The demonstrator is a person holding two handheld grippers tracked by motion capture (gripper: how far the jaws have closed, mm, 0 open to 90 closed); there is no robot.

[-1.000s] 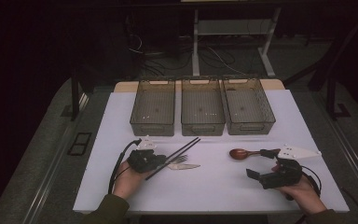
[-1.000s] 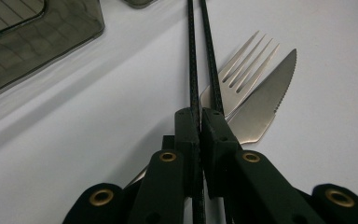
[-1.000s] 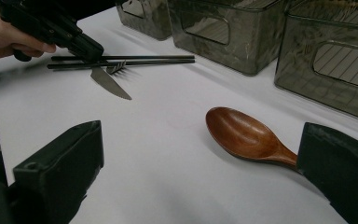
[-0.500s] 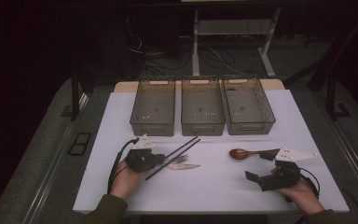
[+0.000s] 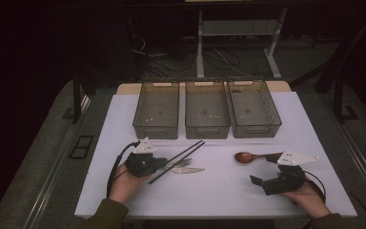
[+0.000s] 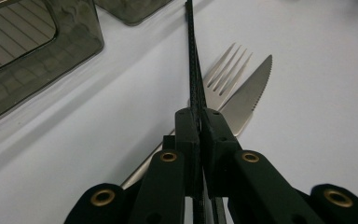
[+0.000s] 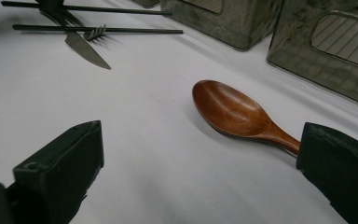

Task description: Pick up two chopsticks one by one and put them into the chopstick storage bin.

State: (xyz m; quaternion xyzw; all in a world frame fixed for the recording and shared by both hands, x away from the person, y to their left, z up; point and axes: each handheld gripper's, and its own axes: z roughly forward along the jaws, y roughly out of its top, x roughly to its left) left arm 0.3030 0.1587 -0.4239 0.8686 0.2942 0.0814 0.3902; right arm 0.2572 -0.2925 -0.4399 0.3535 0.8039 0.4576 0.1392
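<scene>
Chopstick (image 6: 192, 70) pinched in left claw (image 6: 199, 123); right claw (image 7: 200, 154) wide open beside spoon (image 7: 235, 114), bare tabletop (image 5: 219, 191) between.

Glossy reddish-brown wooden spoon (image 7: 233, 112) gleaming at centre frame, smooth metal fork (image 6: 226, 70) and serrated knife (image 6: 249, 93) shining dully, matt black chopsticks (image 5: 178, 160), smoky translucent plastic bins (image 5: 207, 109) — ribbed floors showing, matt white tabletop (image 5: 219, 191) looking paper-smooth.

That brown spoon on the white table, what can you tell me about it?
The wooden spoon looks like glossy reddish-brown wood, with an oval bowl facing up and empty, and a slim handle. It lies flat on the white table, in front of the right-hand bin. Its handle runs behind one jaw of the right tongs, which stand open and don't grip it.
</scene>
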